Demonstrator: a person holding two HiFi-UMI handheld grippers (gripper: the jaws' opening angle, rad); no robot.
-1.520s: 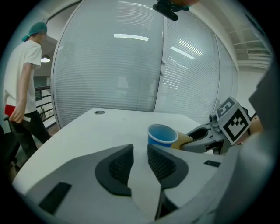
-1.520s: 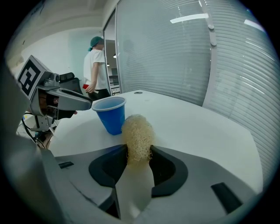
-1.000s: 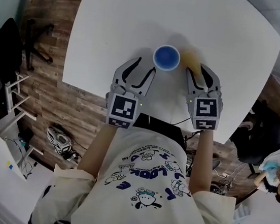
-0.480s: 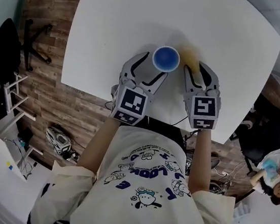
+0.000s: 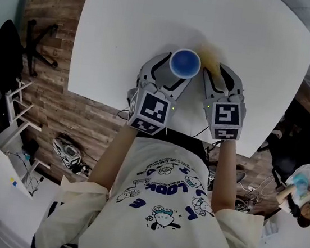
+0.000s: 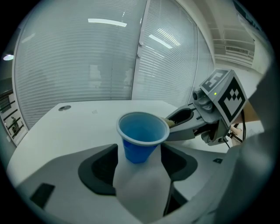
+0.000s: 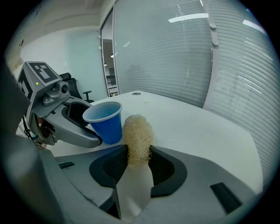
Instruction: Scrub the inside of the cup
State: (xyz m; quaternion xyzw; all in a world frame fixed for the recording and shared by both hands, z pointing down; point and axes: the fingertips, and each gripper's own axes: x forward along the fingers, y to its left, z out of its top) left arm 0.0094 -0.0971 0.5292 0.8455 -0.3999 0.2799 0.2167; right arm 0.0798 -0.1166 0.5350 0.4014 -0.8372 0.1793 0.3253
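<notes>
A blue plastic cup (image 5: 184,63) stands upright on the white table (image 5: 129,21), empty inside in the left gripper view (image 6: 142,135). My left gripper (image 5: 174,71) (image 6: 139,154) has just been opening its jaws. The cup's base stands between them with a gap on each side. My right gripper (image 5: 218,73) (image 7: 138,153) is shut on a straw-coloured loofah scrubber (image 7: 137,138) (image 5: 210,60), just right of the cup (image 7: 104,121) and outside it. The right gripper view also shows the left gripper (image 7: 65,120) beside the cup.
The table's near edge (image 5: 106,104) runs just behind both grippers. A black office chair (image 5: 8,53) and a bag (image 5: 68,156) stand on the wooden floor at the left. A seated person (image 5: 304,197) is at the far right.
The left gripper has moved right and forward to the cup, and its jaws have spread wider, so the cup now stands between them. The right gripper and scrubber have stayed put.
</notes>
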